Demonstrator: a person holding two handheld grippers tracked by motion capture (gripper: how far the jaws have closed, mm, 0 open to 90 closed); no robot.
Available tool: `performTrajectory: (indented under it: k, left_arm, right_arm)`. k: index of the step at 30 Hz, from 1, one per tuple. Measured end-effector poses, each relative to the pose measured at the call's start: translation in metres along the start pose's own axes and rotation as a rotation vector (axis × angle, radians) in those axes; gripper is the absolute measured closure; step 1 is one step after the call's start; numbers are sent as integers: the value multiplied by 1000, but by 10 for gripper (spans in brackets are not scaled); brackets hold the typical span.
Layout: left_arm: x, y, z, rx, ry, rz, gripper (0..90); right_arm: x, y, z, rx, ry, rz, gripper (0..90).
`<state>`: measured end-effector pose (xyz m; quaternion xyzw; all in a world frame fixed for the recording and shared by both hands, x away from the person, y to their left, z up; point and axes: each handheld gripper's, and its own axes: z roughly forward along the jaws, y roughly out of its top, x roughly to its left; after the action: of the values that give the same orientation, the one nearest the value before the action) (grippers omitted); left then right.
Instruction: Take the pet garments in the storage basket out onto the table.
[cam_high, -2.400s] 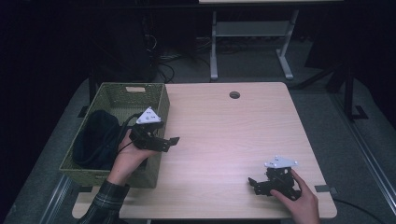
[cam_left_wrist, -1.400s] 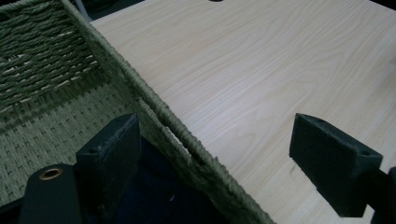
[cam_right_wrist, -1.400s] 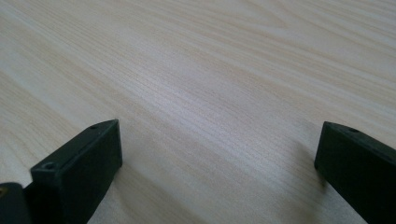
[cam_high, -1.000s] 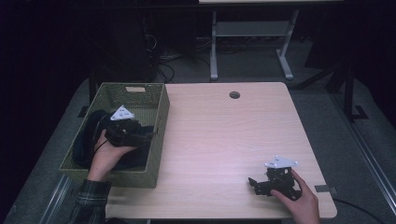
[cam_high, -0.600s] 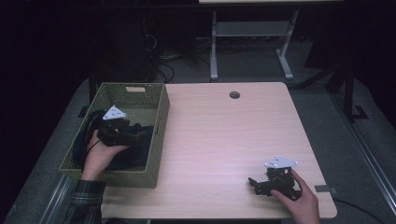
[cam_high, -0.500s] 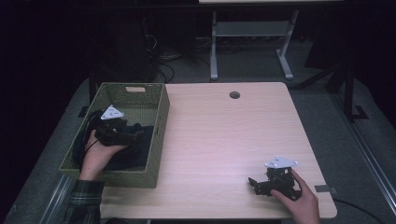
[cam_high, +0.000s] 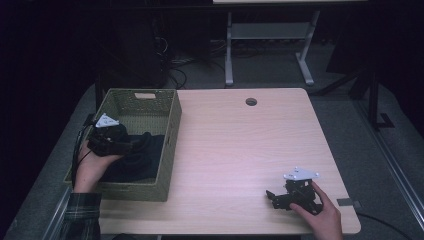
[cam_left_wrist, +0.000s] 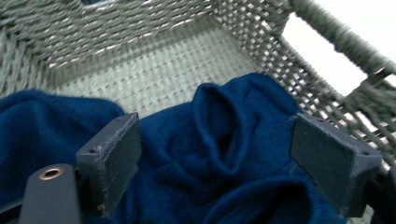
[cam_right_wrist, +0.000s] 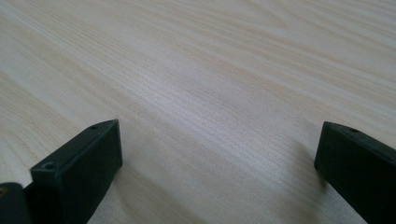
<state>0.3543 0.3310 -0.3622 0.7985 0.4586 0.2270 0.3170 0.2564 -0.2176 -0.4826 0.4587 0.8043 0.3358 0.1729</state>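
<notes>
So the wooden table (cam_high: 240, 145) takes up most of the high view, with a round cable hole (cam_high: 251, 102) near its far edge. At the table's left end sits a green woven basket (cam_high: 172, 125) with handle cutouts in its walls.

The person's left forearm, in a plaid sleeve (cam_high: 80, 217), comes up from the bottom left and reaches over the basket's near-left rim, with the left hand (cam_high: 92, 167) wrapped around the left gripper (cam_high: 125, 146) down inside the basket. The right hand (cam_high: 320, 212) rests on the table near its front right corner, holding the right gripper (cam_high: 272, 196) low on the wood and pointed left.

Inside the basket is a crumpled dark blue knit garment (cam_left_wrist: 210, 154), bunched into soft folds and covering the near part of the basket floor; the far part of the woven bottom is bare.

The left gripper's jaws are spread wide, one on each side of a raised fold of the knit, right down at the fabric but not pinching it. Can't tell if the pads (cam_left_wrist: 112, 163) actually touch the cloth. The right gripper's jaws are also wide apart with nothing between them, just bare wood grain underneath.
</notes>
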Motion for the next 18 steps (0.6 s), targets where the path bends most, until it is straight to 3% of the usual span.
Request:
performTrajectory:
  k: [6, 18]
  left_arm:
    - [9, -6, 1, 31, 34, -21, 195]
    - [19, -17, 18, 150, 101, -41, 225]
  right_arm:
    - [0, 0, 0, 1, 0, 2, 5]
    - [0, 0, 0, 1, 0, 2, 5]
